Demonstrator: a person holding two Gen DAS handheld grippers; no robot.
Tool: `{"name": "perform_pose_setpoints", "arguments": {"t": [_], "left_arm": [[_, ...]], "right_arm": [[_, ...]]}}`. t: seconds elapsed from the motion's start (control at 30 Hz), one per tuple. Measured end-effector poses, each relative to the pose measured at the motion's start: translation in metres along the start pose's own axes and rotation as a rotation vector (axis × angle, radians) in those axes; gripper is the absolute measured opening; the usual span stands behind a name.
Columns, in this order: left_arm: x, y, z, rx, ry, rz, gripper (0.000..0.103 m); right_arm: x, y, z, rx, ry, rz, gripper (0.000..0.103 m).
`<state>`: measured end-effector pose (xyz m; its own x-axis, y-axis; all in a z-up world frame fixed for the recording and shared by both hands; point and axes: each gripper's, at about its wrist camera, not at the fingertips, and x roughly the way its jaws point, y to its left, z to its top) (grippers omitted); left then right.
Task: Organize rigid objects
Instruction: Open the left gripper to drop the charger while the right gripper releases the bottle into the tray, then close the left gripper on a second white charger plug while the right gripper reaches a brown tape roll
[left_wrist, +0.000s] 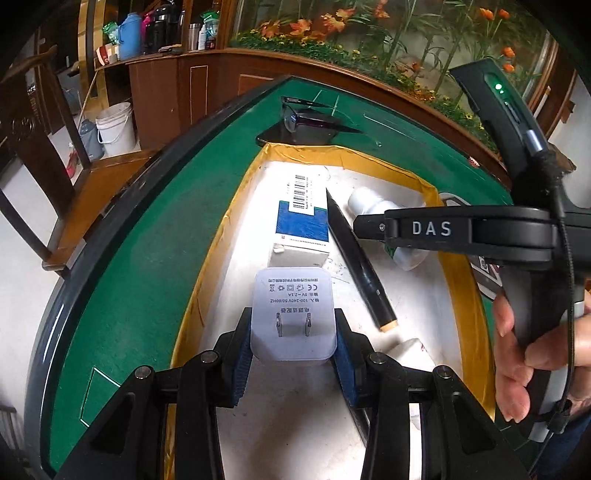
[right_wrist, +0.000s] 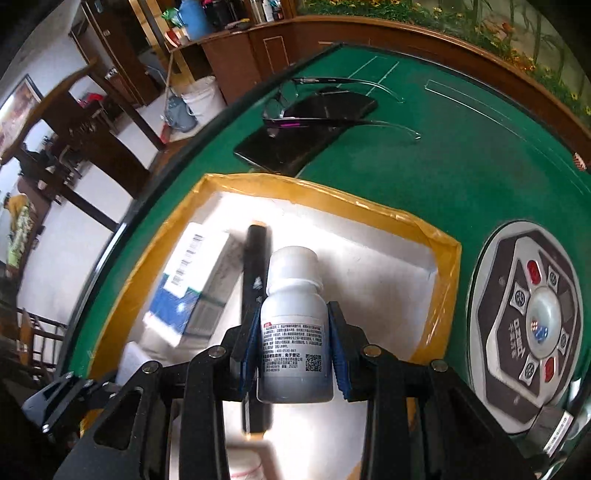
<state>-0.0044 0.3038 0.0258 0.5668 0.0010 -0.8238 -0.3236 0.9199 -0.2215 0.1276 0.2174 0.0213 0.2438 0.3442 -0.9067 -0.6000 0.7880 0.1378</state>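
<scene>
My left gripper (left_wrist: 293, 328) is shut on a white plug charger (left_wrist: 291, 314), held above a white tray with a yellow taped rim (left_wrist: 221, 229). In the tray lie a blue and white box (left_wrist: 301, 225) and a black pen (left_wrist: 354, 258). My right gripper (right_wrist: 293, 332) is shut on a white pill bottle (right_wrist: 293, 317), held over the same tray (right_wrist: 332, 199), next to the pen (right_wrist: 255, 266) and the box (right_wrist: 192, 280). The right gripper also shows in the left wrist view (left_wrist: 369, 225), with the bottle (left_wrist: 369, 201) partly hidden behind it.
The tray sits on a green felt table (right_wrist: 443, 166). Glasses (right_wrist: 295, 107) lie on a black phone (right_wrist: 306, 125) beyond the tray. A round control panel (right_wrist: 532, 325) is set in the table at right. Another white object (left_wrist: 410, 350) lies in the tray's near part.
</scene>
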Motion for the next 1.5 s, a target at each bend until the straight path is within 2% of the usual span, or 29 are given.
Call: {"name": "perform_pose_setpoints", "arguments": {"t": [0.27, 0.3, 0.37, 0.4, 0.57, 0.7, 0.83, 1.0, 1.07, 1.17, 1.23, 1.33, 1.4, 1.5], "left_arm": [[0.005, -0.003, 0.000, 0.042, 0.001, 0.052, 0.043], [0.005, -0.003, 0.001, 0.040, 0.002, 0.048, 0.049], [0.003, -0.003, 0.001, 0.032, -0.006, 0.033, 0.062], [0.002, -0.003, 0.002, 0.029, -0.007, 0.033, 0.067], [-0.009, 0.000, 0.000, -0.011, -0.020, -0.009, 0.067], [-0.029, -0.009, -0.008, 0.012, -0.063, -0.033, 0.067], [-0.051, -0.031, -0.019, 0.057, -0.103, -0.077, 0.067], [-0.080, -0.085, -0.043, 0.184, -0.156, -0.142, 0.067], [-0.087, -0.106, -0.053, 0.249, -0.158, -0.194, 0.067], [-0.090, -0.137, -0.068, 0.325, -0.146, -0.231, 0.069], [-0.084, -0.157, -0.076, 0.374, -0.119, -0.269, 0.070], [-0.068, -0.184, -0.083, 0.429, -0.083, -0.288, 0.074], [-0.056, -0.203, -0.084, 0.465, -0.059, -0.295, 0.074], [-0.043, -0.227, -0.086, 0.501, -0.035, -0.294, 0.075]], "right_arm": [[0.007, 0.007, 0.005, -0.021, 0.007, -0.003, 0.034], [0.006, 0.007, 0.005, -0.024, 0.009, 0.001, 0.043], [0.001, 0.006, 0.005, -0.023, -0.016, 0.009, 0.055], [-0.006, 0.005, 0.005, -0.024, -0.042, 0.014, 0.058], [-0.029, 0.000, 0.001, -0.003, -0.094, 0.058, 0.059], [-0.056, -0.019, -0.015, 0.059, -0.129, 0.170, 0.060], [-0.086, -0.046, -0.046, 0.114, -0.172, 0.275, 0.060], [-0.125, -0.085, -0.098, 0.140, -0.231, 0.351, 0.060], [-0.138, -0.104, -0.117, 0.155, -0.252, 0.364, 0.060], [-0.160, -0.144, -0.151, 0.173, -0.315, 0.324, 0.060], [-0.171, -0.178, -0.175, 0.215, -0.366, 0.218, 0.061], [-0.174, -0.220, -0.194, 0.280, -0.388, 0.144, 0.065], [-0.168, -0.248, -0.204, 0.375, -0.391, 0.151, 0.065], [-0.164, -0.264, -0.207, 0.437, -0.383, 0.171, 0.065]]}}
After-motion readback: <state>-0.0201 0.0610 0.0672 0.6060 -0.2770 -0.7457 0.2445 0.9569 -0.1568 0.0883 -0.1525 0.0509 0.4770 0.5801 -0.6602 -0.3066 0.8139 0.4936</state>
